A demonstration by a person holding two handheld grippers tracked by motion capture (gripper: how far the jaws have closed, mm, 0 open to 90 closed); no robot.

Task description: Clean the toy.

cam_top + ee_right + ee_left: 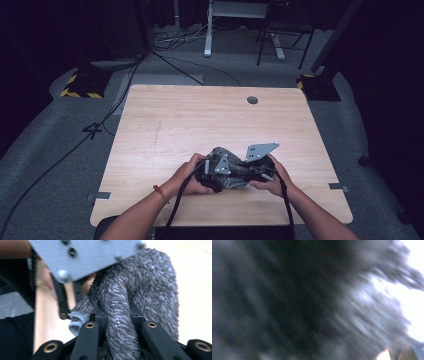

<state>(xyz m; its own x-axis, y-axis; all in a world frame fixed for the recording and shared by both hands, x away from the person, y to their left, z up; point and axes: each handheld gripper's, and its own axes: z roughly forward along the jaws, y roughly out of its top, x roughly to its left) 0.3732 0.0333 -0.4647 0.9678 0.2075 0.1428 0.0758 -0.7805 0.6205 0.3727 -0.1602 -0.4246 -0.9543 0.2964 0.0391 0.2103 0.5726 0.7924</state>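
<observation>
A grey fuzzy cloth sits bunched near the front edge of the desk, held between both hands. The left gripper is clenched on the cloth's left side; the right gripper grasps a fold at its right.

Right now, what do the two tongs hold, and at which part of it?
Both hold the grey fuzzy cloth. The right tongs are shut on a bunched fold. The left tongs grip its other side; which part cannot be told.
</observation>
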